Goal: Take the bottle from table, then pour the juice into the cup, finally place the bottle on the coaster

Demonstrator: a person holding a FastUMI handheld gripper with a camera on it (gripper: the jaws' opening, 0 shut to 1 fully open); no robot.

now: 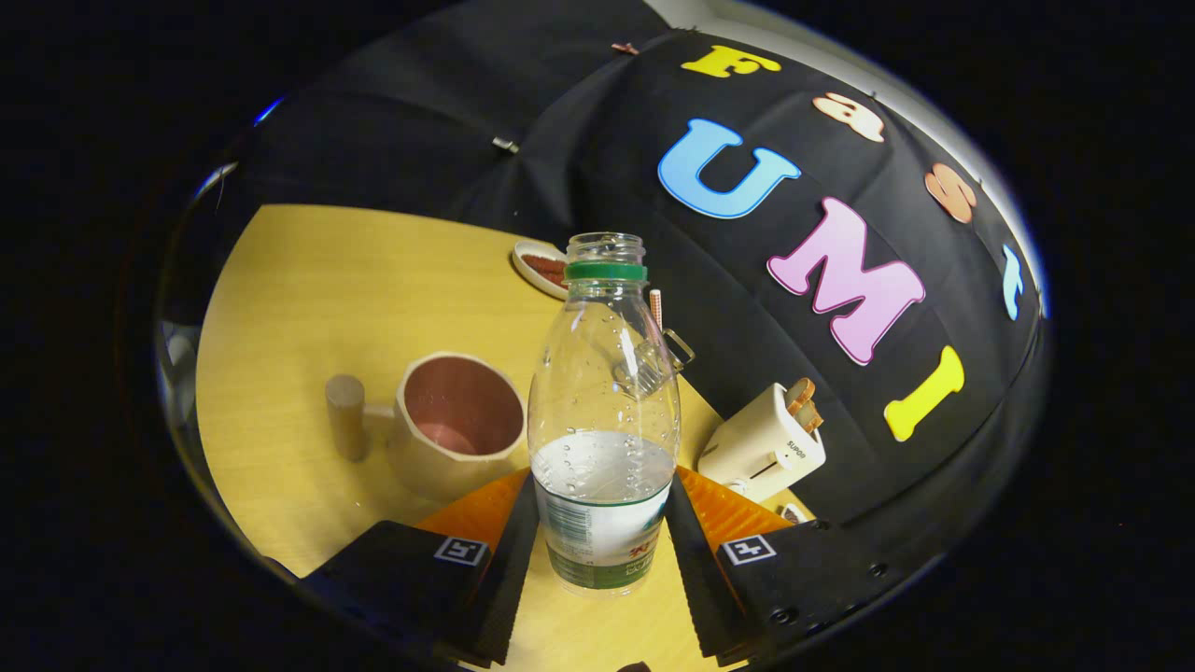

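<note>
Now the claw (602,523) grips the part-full, uncapped bottle (604,392) beside an empty cup (457,420).

We were looking at a staged recording booth rather than a real kitchen: black cloth (448,121) hung as a wall behind a pale wooden table (317,280). Kitchen props sat on it, namely a toaster (761,448) with bread, a cup (457,420) and a small dish (541,269).
</note>
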